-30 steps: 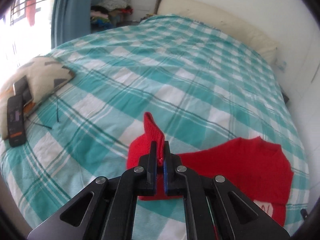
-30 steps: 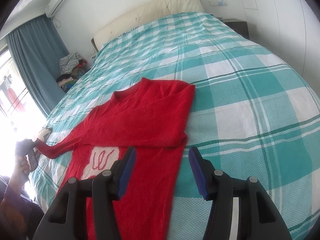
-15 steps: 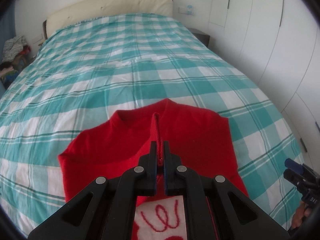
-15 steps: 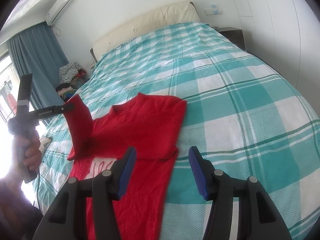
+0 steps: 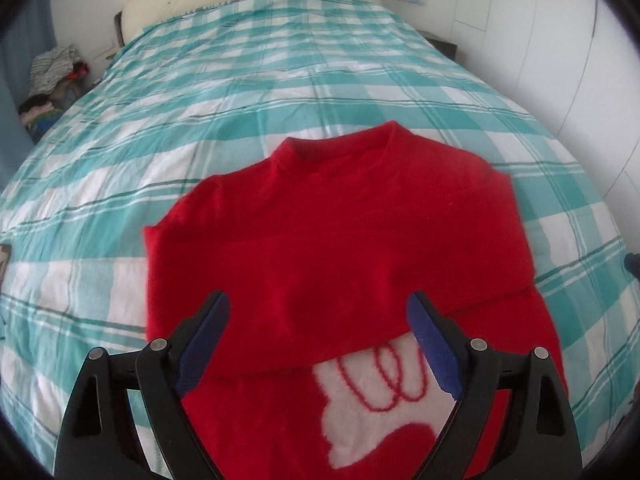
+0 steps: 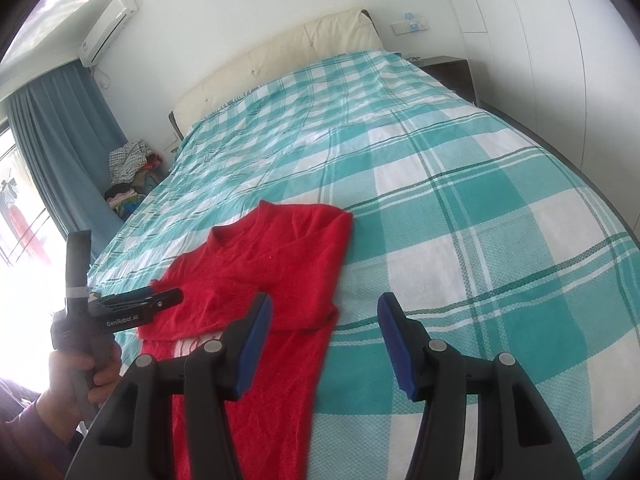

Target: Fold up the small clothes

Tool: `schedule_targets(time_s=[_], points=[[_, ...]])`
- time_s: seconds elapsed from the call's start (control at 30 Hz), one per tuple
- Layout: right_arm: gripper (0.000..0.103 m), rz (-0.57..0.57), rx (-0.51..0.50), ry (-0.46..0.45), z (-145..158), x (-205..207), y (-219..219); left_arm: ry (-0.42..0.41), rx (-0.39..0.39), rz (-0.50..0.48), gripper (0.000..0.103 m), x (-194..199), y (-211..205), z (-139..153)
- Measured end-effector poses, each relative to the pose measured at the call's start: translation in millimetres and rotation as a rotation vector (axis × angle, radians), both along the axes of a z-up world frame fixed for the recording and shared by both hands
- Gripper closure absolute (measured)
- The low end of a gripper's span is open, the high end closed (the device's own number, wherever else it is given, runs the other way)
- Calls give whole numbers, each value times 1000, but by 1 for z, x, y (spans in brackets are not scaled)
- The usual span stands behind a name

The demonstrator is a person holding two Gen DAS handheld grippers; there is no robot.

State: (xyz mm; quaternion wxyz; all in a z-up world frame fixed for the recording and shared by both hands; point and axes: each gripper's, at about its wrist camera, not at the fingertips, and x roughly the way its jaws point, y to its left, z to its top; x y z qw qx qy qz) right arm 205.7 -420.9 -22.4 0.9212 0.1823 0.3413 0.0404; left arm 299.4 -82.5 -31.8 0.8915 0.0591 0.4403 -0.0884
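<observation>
It was a home bedroom: a bed under a teal checked sheet, padded headboard at twelve o'clock, curtain and air conditioner toward ten.

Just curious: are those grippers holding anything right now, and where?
Nothing is held. The left gripper is opening above the red sweater; the right gripper is open.

Red sweater sleeves folded on checked bed, right hand-held gripper opening, empty
</observation>
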Motion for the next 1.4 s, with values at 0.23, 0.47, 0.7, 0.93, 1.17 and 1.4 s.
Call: schedule_targets(time_s=[0.23, 0.47, 0.7, 0.93, 1.17, 1.4], points=[[44, -14, -227, 37, -9, 3, 24, -70, 72, 191, 7, -30, 114, -5], [31, -97, -504, 14, -11, 1, 46, -31, 6, 337, 5, -29, 158, -29], [31, -102, -631, 13, -17, 5, 59, -95, 0, 296, 5, -35, 155, -13], [31, -97, -665, 11, -16, 7, 65, -63, 0, 289, 5, -31, 151, -18], [31, -95, -686, 15, -15, 6, 67, -73, 17, 279, 5, -32, 144, -17], [31, -106, -700, 17, -16, 8, 68, -76, 25, 280, 5, -32, 143, -17]])
